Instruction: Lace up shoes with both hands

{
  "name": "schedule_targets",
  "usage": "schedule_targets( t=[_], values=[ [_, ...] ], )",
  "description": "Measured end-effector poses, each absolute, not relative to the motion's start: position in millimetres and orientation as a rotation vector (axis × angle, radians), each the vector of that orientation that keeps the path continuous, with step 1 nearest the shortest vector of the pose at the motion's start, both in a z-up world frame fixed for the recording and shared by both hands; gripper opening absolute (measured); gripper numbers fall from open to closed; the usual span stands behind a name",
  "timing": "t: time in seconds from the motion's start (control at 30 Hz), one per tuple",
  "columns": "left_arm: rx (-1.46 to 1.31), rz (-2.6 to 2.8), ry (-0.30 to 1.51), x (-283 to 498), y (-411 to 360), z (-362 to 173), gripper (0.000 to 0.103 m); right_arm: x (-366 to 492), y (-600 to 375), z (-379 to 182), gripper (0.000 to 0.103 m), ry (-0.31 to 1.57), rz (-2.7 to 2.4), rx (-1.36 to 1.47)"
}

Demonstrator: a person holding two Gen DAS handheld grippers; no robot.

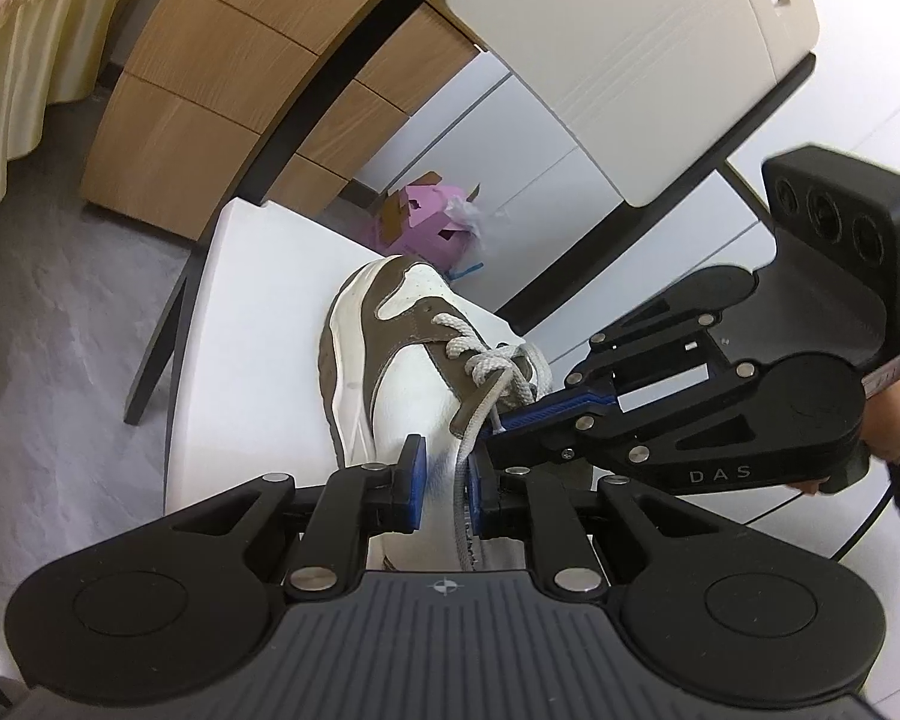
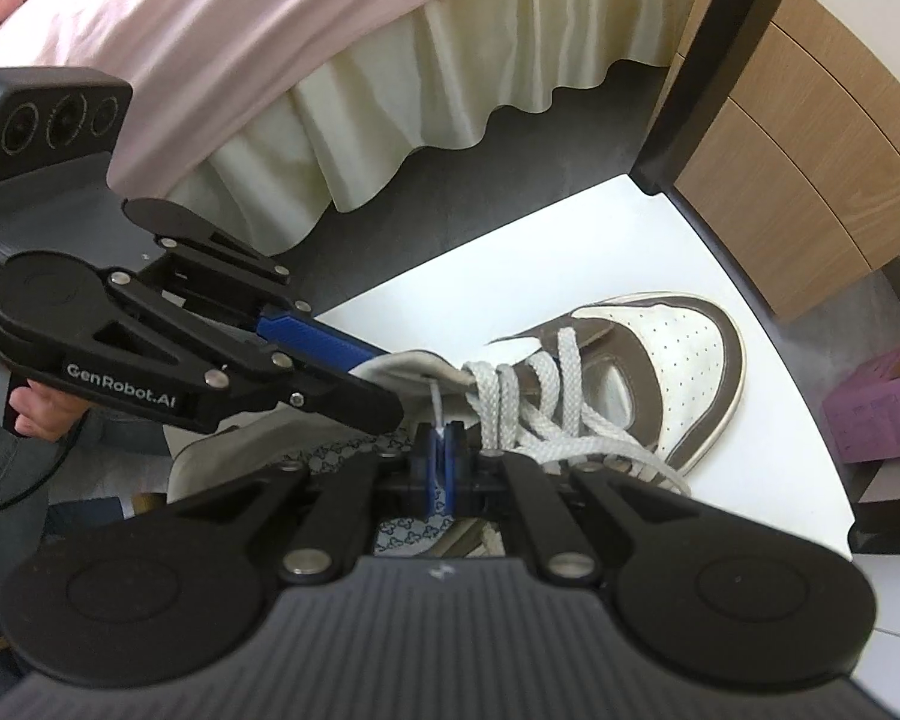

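The shoe [image 1: 384, 354] lies on its side on the white chair seat [image 1: 252, 300], toe pointing away from the person. Its lace [image 2: 546, 402] is threaded thru the front holes; one loose end [image 1: 468, 456] runs from the eyelets straight toward the left gripper [image 1: 445, 483]. That end sits between the blue pads, w/ jaws partly apart, not squeezing yet. The right gripper [image 2: 442, 450] is clenched on a thin lace tip [image 2: 437, 414], just by the shoe's tongue. Left is closer to the loose end, so I think it grabs next.
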State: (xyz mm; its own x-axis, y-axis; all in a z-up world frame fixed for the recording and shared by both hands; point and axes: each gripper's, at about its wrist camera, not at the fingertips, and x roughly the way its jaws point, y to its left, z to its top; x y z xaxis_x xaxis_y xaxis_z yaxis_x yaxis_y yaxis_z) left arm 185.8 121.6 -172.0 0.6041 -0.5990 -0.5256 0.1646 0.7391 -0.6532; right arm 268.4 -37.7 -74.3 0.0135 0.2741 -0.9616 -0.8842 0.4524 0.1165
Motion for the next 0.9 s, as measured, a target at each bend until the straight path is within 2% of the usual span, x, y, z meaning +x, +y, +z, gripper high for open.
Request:
schedule_targets(
  t=[0.3, 0.77, 0.8, 0.83, 0.9],
  values=[
    [-0.135, -0.454, 0.715, 169.0, 77.8, -149.5, 0.016, 268.7, -29.2, -68.2, 0.003, 1.246, 0.988, -0.673],
    [-0.015, -0.46, 0.689, 163.9, 70.9, -149.0, 0.016, 258.6, -37.7, -58.5, 0.005, 1.149, 0.968, -0.601],
    [-0.01, -0.458, 0.687, 163.8, 69.5, -148.9, 0.016, 256.1, -39.0, -56.8, 0.011, 1.139, 0.967, -0.621],
    [-0.002, -0.457, 0.686, 163.8, 68.2, -148.7, 0.016, 253.6, -40.3, -55.0, 0.024, 1.129, 0.966, -0.641],
    [0.014, -0.449, 0.683, 163.6, 65.7, -148.1, 0.016, 249.5, -42.5, -48.2, 0.031, 1.123, 0.959, -0.673]
  ],
)
